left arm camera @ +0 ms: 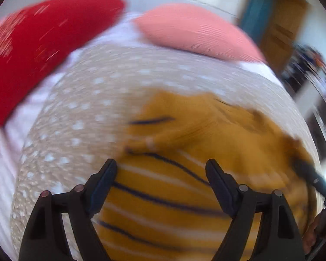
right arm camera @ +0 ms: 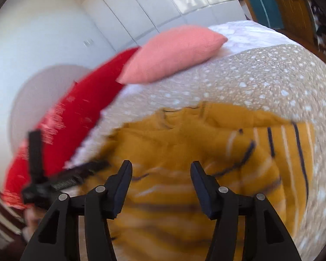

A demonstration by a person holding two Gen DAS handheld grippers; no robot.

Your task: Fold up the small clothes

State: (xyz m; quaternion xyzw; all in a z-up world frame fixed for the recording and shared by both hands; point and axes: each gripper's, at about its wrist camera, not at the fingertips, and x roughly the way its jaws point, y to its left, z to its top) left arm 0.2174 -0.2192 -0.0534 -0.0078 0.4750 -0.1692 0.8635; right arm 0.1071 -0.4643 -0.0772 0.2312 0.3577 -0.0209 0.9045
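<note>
A mustard-yellow small garment [left arm camera: 206,134] with white and dark stripes lies rumpled on a beige dotted bedspread [left arm camera: 87,100]. My left gripper [left arm camera: 162,163] hovers just above its striped part, jaws wide apart, nothing pinched between them. In the right wrist view the same garment [right arm camera: 184,139] spreads below my right gripper [right arm camera: 161,164], which is open and holds no cloth. The left gripper's black fingers [right arm camera: 35,152] show at the left edge of that view, spread apart. A dark finger [left arm camera: 308,171] of the right gripper shows at the right edge of the left wrist view. Both views are blurred.
A red pillow [right arm camera: 87,106] and a pink pillow [right arm camera: 173,52] lie on the white sheet [right arm camera: 250,34] at the far side of the bed. White wardrobe doors [right arm camera: 141,4] stand behind. A wooden door [left arm camera: 280,28] stands at the right.
</note>
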